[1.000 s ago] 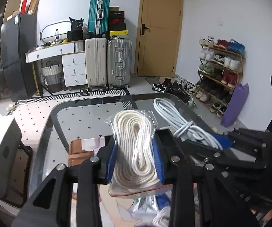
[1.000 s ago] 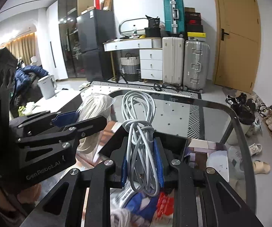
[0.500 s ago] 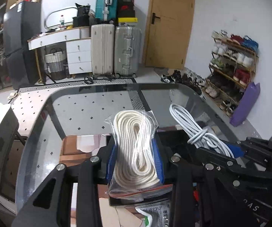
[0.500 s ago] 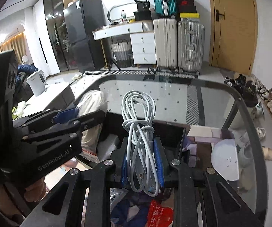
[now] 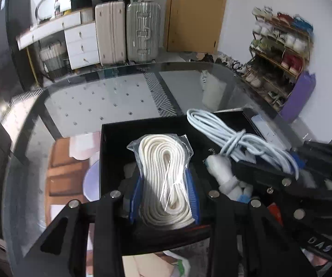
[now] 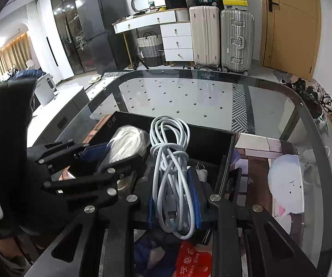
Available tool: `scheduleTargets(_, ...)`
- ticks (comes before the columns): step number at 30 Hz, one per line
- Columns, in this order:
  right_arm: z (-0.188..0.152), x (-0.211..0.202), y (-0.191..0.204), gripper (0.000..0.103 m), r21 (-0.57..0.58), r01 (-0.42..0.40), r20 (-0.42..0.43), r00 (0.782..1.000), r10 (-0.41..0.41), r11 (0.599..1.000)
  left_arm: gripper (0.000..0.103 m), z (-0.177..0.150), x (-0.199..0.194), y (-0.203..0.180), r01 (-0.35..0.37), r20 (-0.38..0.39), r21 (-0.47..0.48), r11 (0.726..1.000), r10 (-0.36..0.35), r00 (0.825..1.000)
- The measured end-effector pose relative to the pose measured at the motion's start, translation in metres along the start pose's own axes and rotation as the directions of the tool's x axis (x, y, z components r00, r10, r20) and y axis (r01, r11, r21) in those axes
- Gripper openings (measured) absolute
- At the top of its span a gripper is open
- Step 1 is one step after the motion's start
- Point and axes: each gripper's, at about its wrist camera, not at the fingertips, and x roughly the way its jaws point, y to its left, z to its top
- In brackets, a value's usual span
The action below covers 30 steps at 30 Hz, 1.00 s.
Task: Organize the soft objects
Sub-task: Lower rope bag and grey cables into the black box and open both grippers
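Observation:
My left gripper is shut on a clear bag of coiled white rope and holds it over a black open box on the glass table. My right gripper is shut on a bundled pale grey cable, also over the black box. In the left wrist view the cable and right gripper lie to the right. In the right wrist view the bagged rope and left gripper lie to the left.
The glass table has a rounded edge. A red packet and other small items lie near the front. Under the glass sit a brown carton and a white plush. Suitcases, drawers and a shoe rack stand beyond.
Both grippers have tilted down and moved forward with their loads. The black box has come into full view beneath the rope and the cable.

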Motion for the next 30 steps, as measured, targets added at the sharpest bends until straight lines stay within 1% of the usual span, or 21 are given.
scheduleTargets(1, -0.001, 0.002, -0.001, 0.025, 0.000, -0.005, -0.011, 1.000, 0.005, 1.000, 0.034, -0.001, 0.000, -0.003, -0.012, -0.003, 0.012, 1.000, 0.012, 1.000)
scheduleTargets(4, -0.008, 0.010, -0.001, 0.024, -0.015, -0.016, -0.046, 0.999, 0.015, 1.000, 0.034, -0.005, 0.000, -0.008, -0.003, -0.029, 0.023, 1.000, 0.003, 1.000)
scheduleTargets(5, -0.009, 0.010, 0.000, 0.024, -0.033, -0.016, -0.039, 0.999, 0.015, 0.999, 0.033, -0.005, -0.001, -0.009, -0.002, -0.039, 0.032, 0.999, 0.004, 0.999)
scheduleTargets(7, -0.011, 0.010, 0.002, 0.024, -0.050, -0.014, -0.041, 0.999, 0.012, 0.999, 0.034, -0.008, -0.005, -0.008, 0.021, -0.042, 0.023, 1.000, -0.020, 0.999)
scheduleTargets(12, -0.014, 0.009, 0.003, 0.025, -0.053, -0.025, -0.042, 0.999, 0.022, 0.998, 0.036, -0.008, -0.008, -0.006, 0.015, -0.043, 0.023, 1.000, -0.014, 0.999)
scheduleTargets(14, -0.016, 0.007, 0.002, 0.027, -0.047, -0.023, -0.037, 0.999, 0.021, 0.999, 0.041, -0.006, -0.009, -0.007, -0.002, -0.048, 0.018, 1.000, 0.003, 0.999)
scheduleTargets(16, -0.016, 0.004, 0.001, 0.028, -0.043, -0.026, -0.033, 0.999, 0.025, 0.999, 0.046, -0.006, -0.010, -0.005, 0.003, -0.055, 0.006, 1.000, -0.002, 0.999)
scheduleTargets(19, -0.019, -0.002, 0.001, 0.030, -0.050, -0.036, -0.027, 0.999, 0.035, 0.998, 0.051, -0.007, -0.014, -0.003, 0.015, -0.055, 0.002, 1.000, -0.015, 0.998)
scheduleTargets(21, -0.021, -0.006, 0.003, 0.036, -0.057, -0.038, -0.024, 0.999, 0.036, 0.998, 0.056, -0.008, -0.018, -0.004, 0.012, -0.052, 0.006, 1.000, -0.012, 0.999)
scheduleTargets(22, -0.022, -0.009, 0.004, 0.047, -0.060, -0.041, -0.023, 0.999, 0.040, 0.997, 0.059, -0.008, -0.020, -0.003, 0.007, -0.048, 0.005, 1.000, -0.007, 0.999)
scheduleTargets(23, -0.023, -0.012, 0.004, 0.052, -0.061, -0.045, -0.016, 0.999, 0.044, 0.997, 0.060, -0.007, -0.023, -0.001, 0.001, -0.044, -0.002, 1.000, -0.001, 0.999)
scheduleTargets(25, -0.024, -0.019, 0.005, 0.059, -0.051, -0.062, -0.006, 0.998, 0.062, 0.997, 0.063, -0.008, -0.028, 0.002, 0.027, -0.040, -0.014, 1.000, -0.028, 0.999)
scheduleTargets(27, -0.025, -0.026, 0.003, 0.063, -0.037, -0.070, 0.006, 0.998, 0.070, 0.997, 0.065, -0.009, -0.033, 0.002, 0.044, -0.035, -0.023, 0.999, -0.045, 0.998)
scheduleTargets(29, -0.025, -0.032, 0.004, 0.069, -0.031, -0.078, 0.011, 0.997, 0.079, 0.996, 0.072, -0.012, -0.039, 0.002, 0.020, -0.031, -0.023, 1.000, -0.021, 0.999)
scheduleTargets(30, -0.026, -0.035, 0.004, 0.070, -0.027, -0.077, 0.015, 0.997, 0.078, 0.997, 0.077, -0.011, -0.042, 0.002, 0.019, -0.023, -0.025, 1.000, -0.020, 1.000)
